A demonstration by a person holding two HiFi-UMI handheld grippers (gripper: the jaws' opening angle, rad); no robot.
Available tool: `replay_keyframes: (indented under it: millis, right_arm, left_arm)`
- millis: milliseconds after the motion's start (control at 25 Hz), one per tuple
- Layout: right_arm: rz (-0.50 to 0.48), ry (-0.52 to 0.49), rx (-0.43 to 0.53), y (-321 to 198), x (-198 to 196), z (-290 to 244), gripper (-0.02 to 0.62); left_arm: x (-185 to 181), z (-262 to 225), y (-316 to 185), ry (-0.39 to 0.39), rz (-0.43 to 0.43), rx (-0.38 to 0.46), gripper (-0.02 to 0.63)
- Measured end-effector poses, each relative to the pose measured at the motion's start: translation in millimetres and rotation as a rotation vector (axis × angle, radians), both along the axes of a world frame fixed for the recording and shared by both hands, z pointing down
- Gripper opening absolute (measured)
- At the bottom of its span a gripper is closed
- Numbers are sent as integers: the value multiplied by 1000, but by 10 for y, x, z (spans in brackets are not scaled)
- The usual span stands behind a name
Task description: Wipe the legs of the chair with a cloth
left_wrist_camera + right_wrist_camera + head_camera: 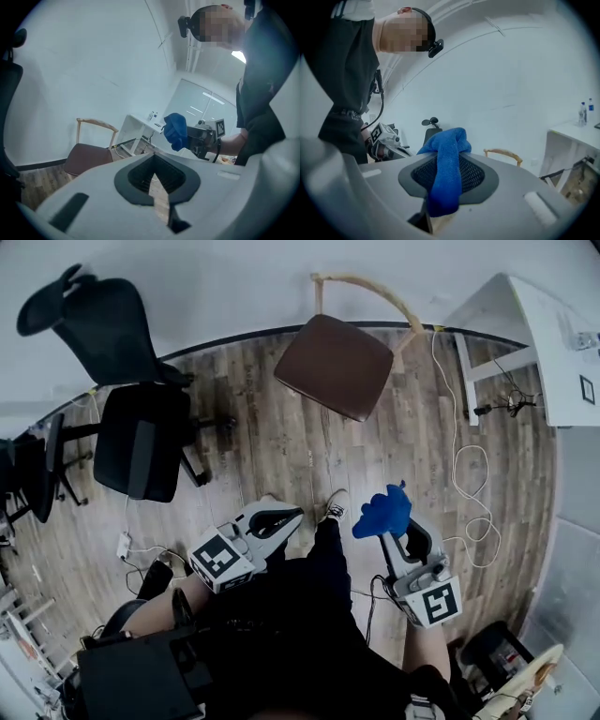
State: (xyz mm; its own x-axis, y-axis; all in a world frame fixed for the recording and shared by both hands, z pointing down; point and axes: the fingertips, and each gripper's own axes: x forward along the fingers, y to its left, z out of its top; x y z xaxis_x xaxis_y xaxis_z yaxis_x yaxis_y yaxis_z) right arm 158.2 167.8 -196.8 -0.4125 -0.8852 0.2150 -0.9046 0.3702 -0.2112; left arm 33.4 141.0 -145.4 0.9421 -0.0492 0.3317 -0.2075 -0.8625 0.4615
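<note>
A wooden chair with a brown seat (333,362) and a curved pale backrest stands by the far wall; its legs are hidden under the seat in the head view. The same chair (86,157) shows in the left gripper view, and its backrest (502,153) in the right gripper view. My right gripper (389,526) is shut on a blue cloth (382,514), held well short of the chair. The cloth (446,173) drapes over the jaws of the right gripper (445,187). My left gripper (286,518) is shut and holds nothing, and its jaws (157,187) meet.
Black office chairs (141,437) stand at the left. A white desk (553,343) is at the right, with cables (469,474) trailing over the wood floor. Two bottles (586,112) stand on the desk. The person's shoe (335,505) lies between the grippers.
</note>
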Motion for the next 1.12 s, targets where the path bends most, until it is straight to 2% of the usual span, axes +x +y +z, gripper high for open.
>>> replay_keyframes:
  millis: [80, 240, 360, 560, 640, 800, 960, 1120]
  right_arm:
    - [30, -31, 6, 25, -53, -163, 118]
    - [112, -163, 46, 45, -324, -538, 118]
    - [129, -208, 52, 114, -530, -688, 120]
    - [118, -222, 40, 177, -684, -798, 120]
    - [119, -235, 31, 172, -733, -823, 120]
    - [98, -189, 3, 155, -867, -831, 120]
    - [52, -164, -2, 100, -991, -876, 120]
    - [46, -193, -19, 33, -1016, -858, 120]
  left_arm:
    - [4, -95, 22, 28, 0, -7, 6]
    - [-8, -352, 69, 65, 8, -24, 6]
    - [-65, -578, 57, 102, -13, -31, 6]
    - [-185, -825, -8, 163, -64, -22, 6]
    - [-259, -889, -47, 166, -81, -11, 6]
    - [-374, -980, -127, 152, -107, -6, 6]
    - [-454, -1161, -220, 195, -134, -21, 6]
    - [-504, -1280, -350, 224, -195, -29, 6]
